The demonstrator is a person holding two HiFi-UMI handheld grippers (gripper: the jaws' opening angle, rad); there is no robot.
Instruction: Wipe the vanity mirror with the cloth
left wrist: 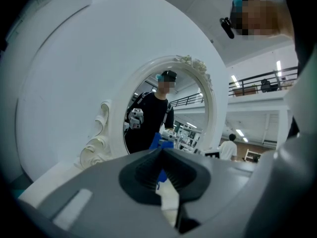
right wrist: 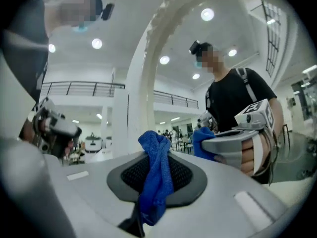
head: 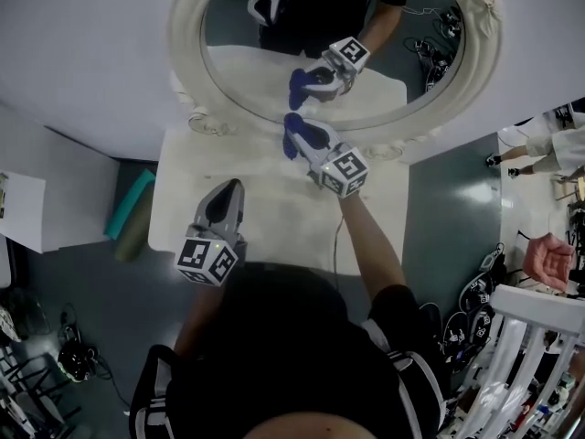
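The oval vanity mirror (head: 256,53) in an ornate white frame (head: 183,58) stands at the back of a white table (head: 274,227). My right gripper (head: 300,135) is shut on a blue cloth (head: 292,137), which it holds at the mirror's lower edge; its reflection shows just above. In the right gripper view the cloth (right wrist: 156,177) hangs pinched between the jaws of the right gripper (right wrist: 157,150), close to the glass (right wrist: 223,108). My left gripper (head: 232,188) hovers over the table's left part, shut and empty. In its own view the left gripper (left wrist: 161,151) points at the mirror (left wrist: 183,108).
A teal roll (head: 128,204) lies on the grey floor left of the table. A white rack (head: 530,337), cables and a person's hand (head: 548,259) are at the right. Another person (head: 548,144) stands further back on the right.
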